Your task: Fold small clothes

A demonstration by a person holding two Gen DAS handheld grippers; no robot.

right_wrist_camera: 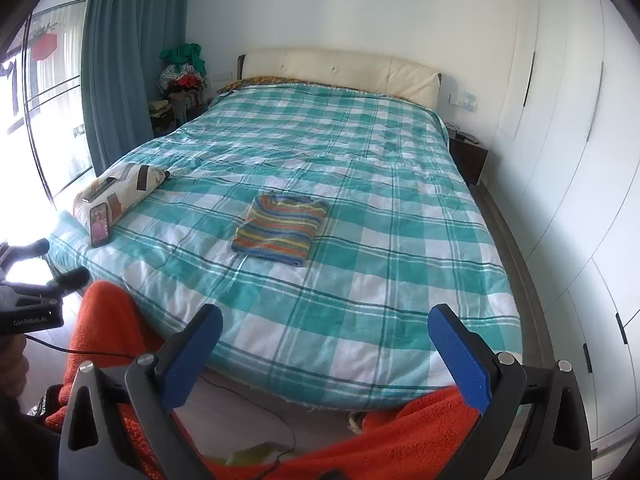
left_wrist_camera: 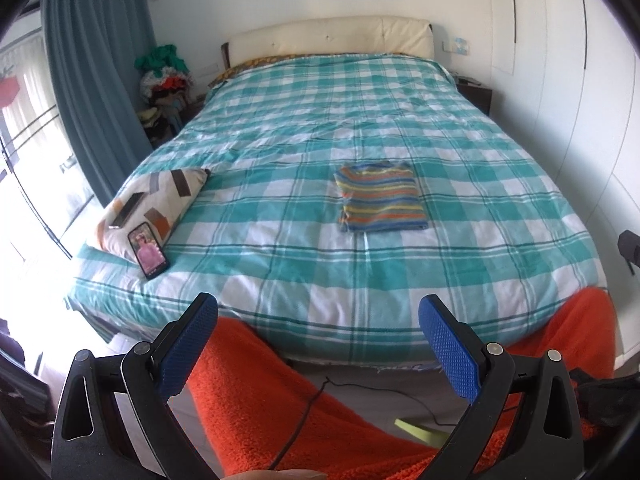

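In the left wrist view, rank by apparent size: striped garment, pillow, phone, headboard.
1. Headboard, though it is farthest away, so truly bigger still.
2. Pillow and striped garment look about alike; I won't rank them.
3. Phone, clearly smallest.

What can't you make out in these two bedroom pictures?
- Folded rainbow-striped knit garment: its type is hidden by its own folds in both views.
- Black phone with the lit screen: picture too small, both views.
- Heap of green and red clothes by the teal curtain: items too small and jumbled.
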